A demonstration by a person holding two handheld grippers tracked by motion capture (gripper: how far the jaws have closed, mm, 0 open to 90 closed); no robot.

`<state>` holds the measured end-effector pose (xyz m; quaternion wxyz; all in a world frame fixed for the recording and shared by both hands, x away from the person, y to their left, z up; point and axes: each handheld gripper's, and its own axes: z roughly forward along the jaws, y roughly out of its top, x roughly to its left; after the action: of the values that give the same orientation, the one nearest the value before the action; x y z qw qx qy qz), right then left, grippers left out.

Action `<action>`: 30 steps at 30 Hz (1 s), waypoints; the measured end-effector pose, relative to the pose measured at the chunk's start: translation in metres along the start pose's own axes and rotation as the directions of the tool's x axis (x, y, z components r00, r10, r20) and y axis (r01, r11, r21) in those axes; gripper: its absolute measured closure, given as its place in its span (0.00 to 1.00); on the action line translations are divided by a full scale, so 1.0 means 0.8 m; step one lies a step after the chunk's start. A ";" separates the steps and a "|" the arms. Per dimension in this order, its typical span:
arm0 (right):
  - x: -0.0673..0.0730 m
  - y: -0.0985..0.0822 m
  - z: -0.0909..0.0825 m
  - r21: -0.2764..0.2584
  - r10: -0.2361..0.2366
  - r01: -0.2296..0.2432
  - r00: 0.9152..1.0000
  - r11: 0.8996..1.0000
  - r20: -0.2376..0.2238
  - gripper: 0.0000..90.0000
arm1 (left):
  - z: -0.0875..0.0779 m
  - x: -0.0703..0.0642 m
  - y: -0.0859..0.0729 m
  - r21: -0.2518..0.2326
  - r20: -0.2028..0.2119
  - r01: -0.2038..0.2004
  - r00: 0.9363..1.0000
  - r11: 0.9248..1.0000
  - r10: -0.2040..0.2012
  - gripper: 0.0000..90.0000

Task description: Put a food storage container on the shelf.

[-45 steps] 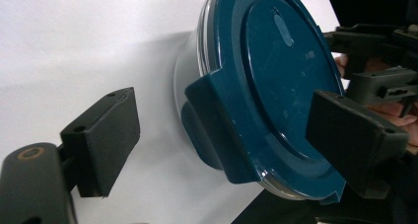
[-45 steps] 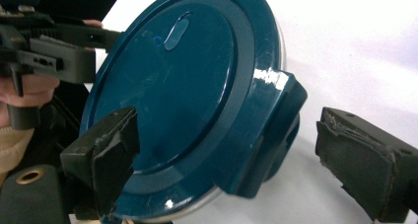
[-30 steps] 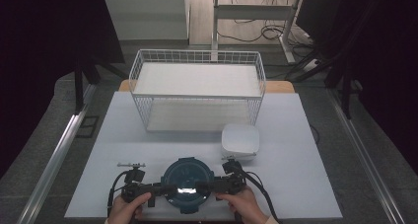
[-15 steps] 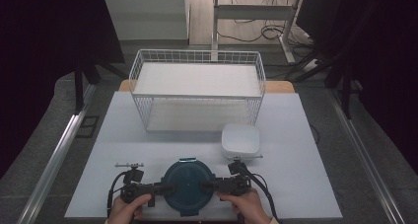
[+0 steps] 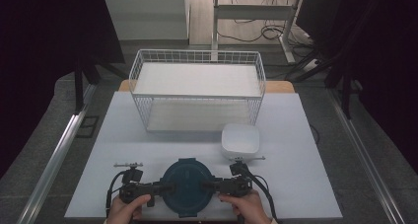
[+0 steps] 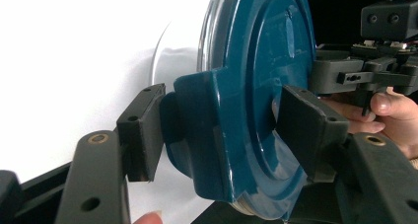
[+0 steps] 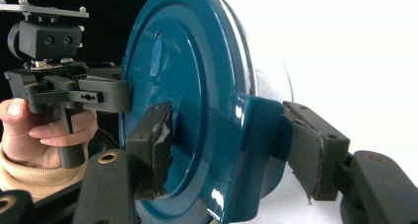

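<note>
Two grippers flank a round dark-blue lid [image 5: 187, 187] that sits on a container at the near edge of the white table [image 5: 123, 135], in front of a wire basket [image 5: 197, 93] and just left of a small white bowl [image 5: 240, 140]. Compared with a second ago, the jaws of both have just been closing, and each pair now straddles a side clip of the lid. The left gripper [image 6: 222, 130] has one pad against the outer face of its clip and the other on the lid's top. The right gripper [image 7: 229, 145] has its torn inner pad on the lid's top, while its outer pad seems a sliver away from the clip, so a firm grip is hard to confirm there. The hands have hardly shifted. The container under the lid is mostly hidden, and the person's hands are cut off by the bottom edge of the high view.
</note>
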<state>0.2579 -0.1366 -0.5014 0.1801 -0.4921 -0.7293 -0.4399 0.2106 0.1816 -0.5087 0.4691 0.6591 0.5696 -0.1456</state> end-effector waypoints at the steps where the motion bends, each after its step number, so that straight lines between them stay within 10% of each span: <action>1: 0.000 0.000 0.000 -0.002 -0.002 0.002 1.000 1.000 -0.002 0.45 | -0.001 -0.001 0.000 -0.003 -0.005 -0.003 1.000 1.000 0.003 0.42; 30: 0.007 0.009 -0.010 -0.040 -0.054 0.053 0.999 0.998 -0.005 0.47 | -0.007 -0.018 0.018 -0.021 -0.040 -0.074 0.997 0.997 0.073 0.43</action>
<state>0.2601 -0.1389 -0.4901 0.1609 -0.4744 -0.7328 -0.4605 0.2169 0.1780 -0.4889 0.4703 0.6770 0.5555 -0.1091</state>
